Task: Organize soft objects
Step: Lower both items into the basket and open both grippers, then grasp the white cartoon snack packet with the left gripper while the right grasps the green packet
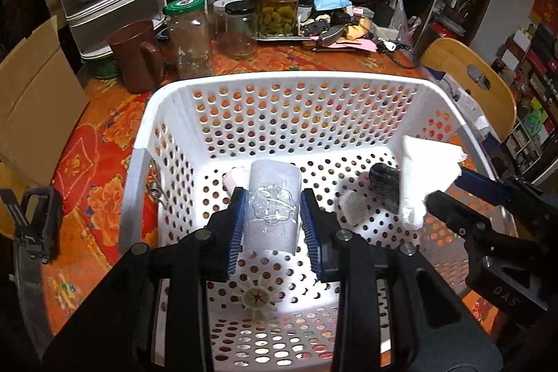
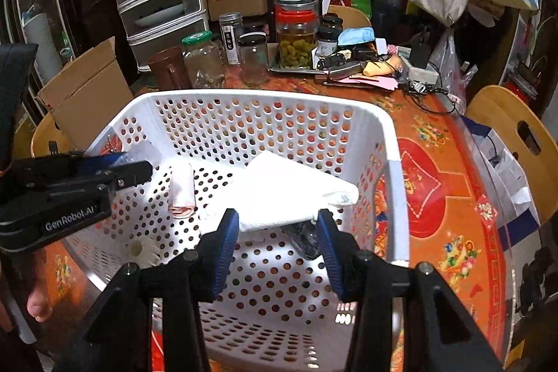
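Note:
A white perforated basket point(image 1: 279, 82) point(image 2: 394, 142) stands on the orange tablecloth. My left gripper point(image 1: 273, 218) is shut on a pale rolled cloth pouch with a flower outline point(image 1: 273, 208), held over the basket floor. My right gripper point(image 2: 277, 232) is shut on a folded white cloth point(image 2: 289, 194), seen also in the left wrist view point(image 1: 422, 173), above a dark rolled item point(image 2: 307, 241) point(image 1: 385, 187). A pink-white rolled cloth point(image 2: 181, 190) and a small white roll point(image 1: 352, 208) lie in the basket. A white daisy-shaped piece point(image 1: 257, 297) point(image 2: 141, 251) lies on the floor.
Glass jars point(image 1: 193, 37) and a brown cup point(image 1: 137, 54) stand just behind the basket. Clutter on a tray point(image 1: 341, 30) sits at the back. A cardboard box point(image 1: 31, 100) is at the left, a wooden chair point(image 1: 470, 82) at the right.

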{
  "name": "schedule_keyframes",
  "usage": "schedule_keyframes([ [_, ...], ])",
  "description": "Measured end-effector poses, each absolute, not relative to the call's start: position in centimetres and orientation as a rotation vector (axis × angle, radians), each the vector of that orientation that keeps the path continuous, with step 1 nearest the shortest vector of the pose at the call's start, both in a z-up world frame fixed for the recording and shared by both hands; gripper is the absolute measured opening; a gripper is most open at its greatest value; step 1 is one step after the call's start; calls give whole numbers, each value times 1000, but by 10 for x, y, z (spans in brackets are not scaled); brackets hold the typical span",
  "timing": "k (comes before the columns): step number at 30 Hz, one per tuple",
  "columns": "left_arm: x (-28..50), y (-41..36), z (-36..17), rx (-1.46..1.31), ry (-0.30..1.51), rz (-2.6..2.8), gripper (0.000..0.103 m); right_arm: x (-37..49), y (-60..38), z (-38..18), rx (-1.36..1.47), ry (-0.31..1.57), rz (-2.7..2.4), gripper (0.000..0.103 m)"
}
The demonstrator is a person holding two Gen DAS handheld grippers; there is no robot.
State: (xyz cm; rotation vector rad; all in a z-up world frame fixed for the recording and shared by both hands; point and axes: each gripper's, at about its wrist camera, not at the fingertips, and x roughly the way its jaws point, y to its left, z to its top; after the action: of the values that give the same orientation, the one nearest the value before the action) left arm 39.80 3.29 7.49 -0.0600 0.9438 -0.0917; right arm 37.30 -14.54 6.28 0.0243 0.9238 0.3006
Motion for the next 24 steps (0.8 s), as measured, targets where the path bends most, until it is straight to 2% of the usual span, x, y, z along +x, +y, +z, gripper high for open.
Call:
schedule_keyframes([
  [1, 397, 32, 75, -59, 937, -98, 53, 372, -147, 65, 45, 914, 311, 52],
  [2, 394, 32, 77, -55, 925, -98, 82, 371, -148, 66, 53, 913, 314, 55],
  [3, 390, 33, 80, -51, 905, -93, 96, 369, -148, 68, 56, 907, 311, 59],
  [6, 373, 38, 93, -79, 851, -110, 97, 359, -151, 77, 61, 878, 318, 67],
  [11, 293, 54, 113, -70, 772, -115, 97, 304, -172, 93, 135, 804, 338, 68],
  [13, 258, 63, 110, -72, 745, -108, 102, 263, -180, 91, 144, 758, 339, 77],
  [15, 224, 74, 97, -99, 724, -113, 103, 232, -185, 81, 158, 735, 332, 83],
  [18, 206, 77, 60, -103, 781, -98, 103, 197, -183, 52, 186, 778, 332, 83],
  [24, 229, 67, -2, -98, 919, -95, 103, 167, -171, 3, 219, 871, 337, 83],
])
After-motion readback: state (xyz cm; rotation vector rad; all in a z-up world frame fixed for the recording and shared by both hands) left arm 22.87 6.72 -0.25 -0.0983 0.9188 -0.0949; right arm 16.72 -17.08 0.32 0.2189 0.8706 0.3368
